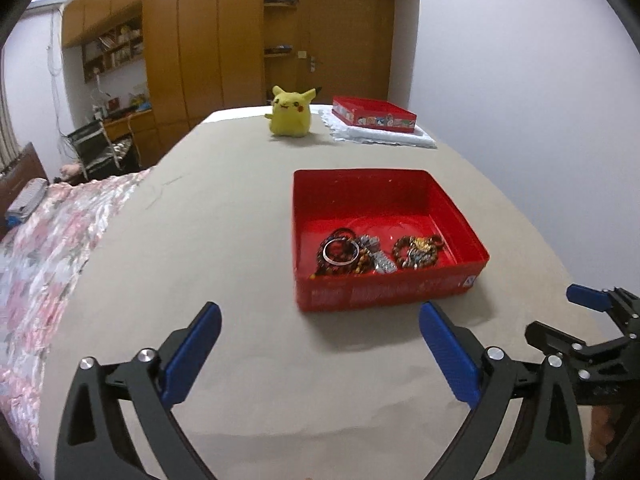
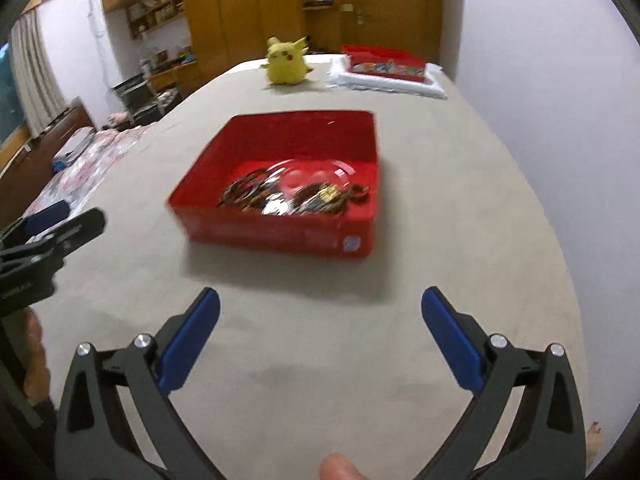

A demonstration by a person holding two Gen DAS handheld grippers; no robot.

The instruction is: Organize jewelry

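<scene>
An open red box (image 1: 392, 292) sits on a beige bed cover, and in it lies a heap of jewelry (image 1: 360, 254): beaded bracelets, a silver bangle and metal pieces. My left gripper (image 1: 320, 320) stands open just short of the box's near wall, with nothing between its blue pads. The right gripper (image 1: 568, 316) shows at the right edge, also open. In the right wrist view, the red box (image 2: 280, 236) and jewelry (image 2: 288, 196) lie ahead, slightly blurred. My right gripper (image 2: 320, 300) is open and empty in front of them. The left gripper (image 2: 68, 216) pokes in from the left.
A yellow plush toy (image 1: 291, 114) stands at the far end of the bed. Beside it a red lid (image 1: 374, 114) rests on a white cloth (image 1: 384, 138). A floral bedspread (image 1: 48, 240) lies to the left, a white wall is on the right, and wooden wardrobes stand behind.
</scene>
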